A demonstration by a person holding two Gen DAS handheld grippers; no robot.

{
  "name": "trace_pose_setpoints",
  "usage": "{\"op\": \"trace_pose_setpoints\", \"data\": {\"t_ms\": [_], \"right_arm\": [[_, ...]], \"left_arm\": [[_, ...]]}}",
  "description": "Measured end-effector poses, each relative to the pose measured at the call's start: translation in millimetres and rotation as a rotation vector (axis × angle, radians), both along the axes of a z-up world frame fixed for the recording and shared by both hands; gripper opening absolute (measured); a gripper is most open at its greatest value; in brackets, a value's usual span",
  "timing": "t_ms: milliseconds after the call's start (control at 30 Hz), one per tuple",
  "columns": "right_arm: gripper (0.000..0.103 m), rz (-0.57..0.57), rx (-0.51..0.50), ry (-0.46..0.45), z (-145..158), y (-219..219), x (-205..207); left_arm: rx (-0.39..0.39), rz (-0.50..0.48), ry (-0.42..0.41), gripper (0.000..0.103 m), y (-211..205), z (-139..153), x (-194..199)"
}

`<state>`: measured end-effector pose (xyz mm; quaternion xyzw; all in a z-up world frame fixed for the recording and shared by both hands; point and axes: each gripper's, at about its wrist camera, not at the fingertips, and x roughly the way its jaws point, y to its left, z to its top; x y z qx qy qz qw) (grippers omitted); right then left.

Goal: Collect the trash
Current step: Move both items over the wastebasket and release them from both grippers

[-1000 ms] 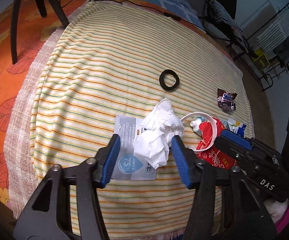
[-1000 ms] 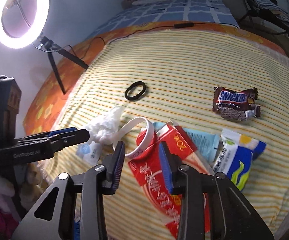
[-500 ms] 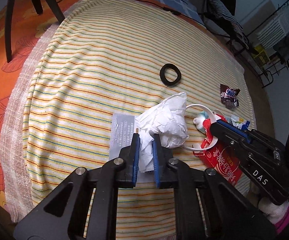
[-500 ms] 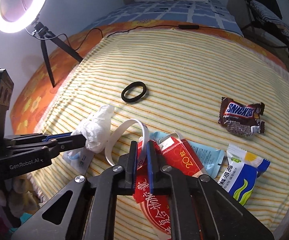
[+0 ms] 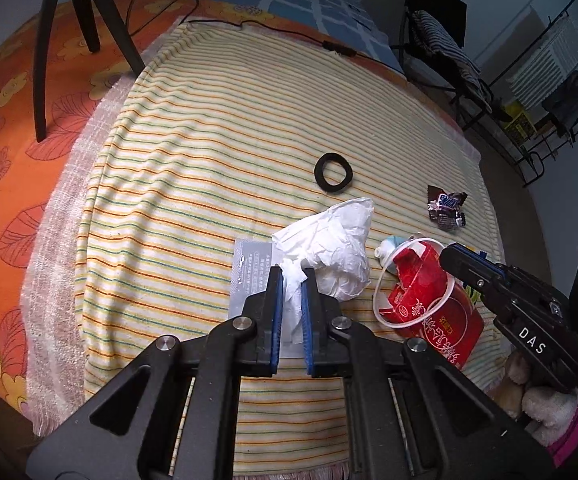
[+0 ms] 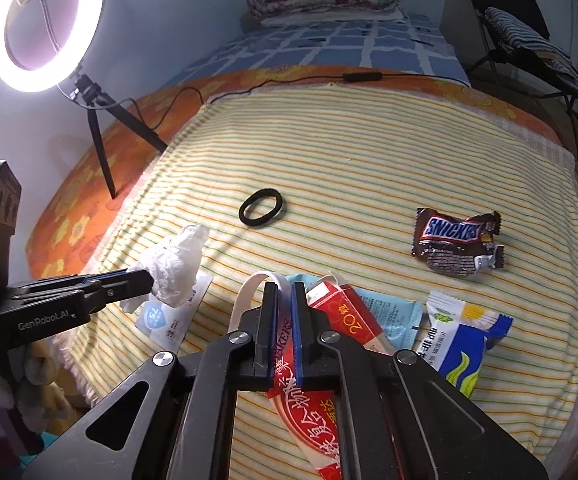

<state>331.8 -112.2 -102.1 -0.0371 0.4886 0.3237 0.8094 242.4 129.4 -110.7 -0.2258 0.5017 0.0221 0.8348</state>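
My left gripper [image 5: 291, 276] is shut on a crumpled white tissue [image 5: 337, 248], held just above a grey wipe packet [image 5: 249, 276] on the striped cloth; the tissue also shows in the right wrist view [image 6: 173, 260]. My right gripper [image 6: 283, 292] is shut on the edge of a red snack bag [image 6: 313, 392] with a white plastic strip [image 6: 245, 296] looped beside it. The red bag [image 5: 429, 308] and the right gripper [image 5: 455, 258] show in the left wrist view too.
A Snickers wrapper [image 6: 455, 242], a blue-and-white packet [image 6: 465, 336], a light blue sachet [image 6: 393, 316] and a black hair band [image 6: 261, 207] lie on the striped cloth [image 6: 369, 152]. A ring light on a tripod [image 6: 37, 20] stands at the far left. The cloth's near edge [image 5: 289, 468] is close.
Both grippers closed: the left onto the tissue, the right onto the red bag. The tissue has since lifted slightly off the wipe packet and both views have pulled back a little.
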Motion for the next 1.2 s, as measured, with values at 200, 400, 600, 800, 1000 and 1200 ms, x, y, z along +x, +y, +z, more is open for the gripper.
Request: {"op": "trace_pose_setpoints", "data": {"t_ms": [200,400,600,800,1000,1200], "right_arm": [[0.004,-0.009,0.027,-0.022,15,-12,-9],[0.004,0.02,0.041,-0.056,34,-24,-34],[0.004,0.059,0.059,-0.078,51,-36,-69],[0.004,0.09,0.08,-0.083,60,-49,-107],[0.004,0.112,0.091,-0.074,58,-60,-145],[0.004,0.121,0.092,-0.047,48,-70,-176]], "left_arm": [[0.006,-0.007,-0.02,0.006,-3,13,-18],[0.027,-0.018,-0.048,0.006,-10,31,-50],[0.031,-0.025,-0.05,0.006,-22,40,-90],[0.059,-0.027,-0.033,0.006,-32,40,-142],[0.06,-0.027,-0.014,0.007,-46,36,-186],[0.05,-0.043,0.006,0.006,-67,26,-216]]}}
